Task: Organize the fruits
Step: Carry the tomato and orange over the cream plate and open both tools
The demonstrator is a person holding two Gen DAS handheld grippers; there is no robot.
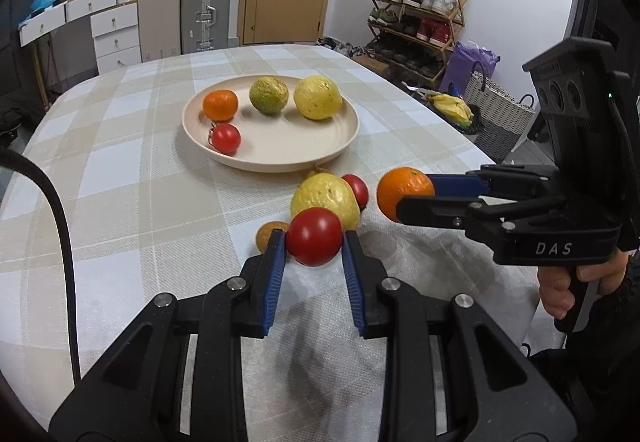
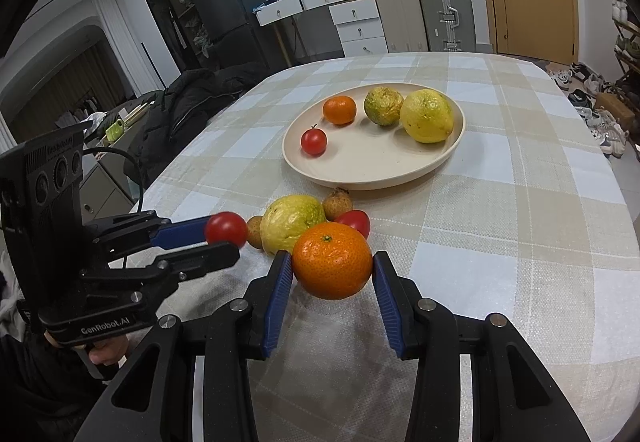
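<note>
Nearby, yellow fruit (image 1: 326, 198) crowds held tomato (image 1: 315, 236).

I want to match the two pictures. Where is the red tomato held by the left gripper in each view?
Left wrist view: red tomato low centre, pinched between the left gripper.
Right wrist view: same tomato at left of middle, at that gripper's tips.
Shared landmark: the cream plate behind the loose fruit.
</note>
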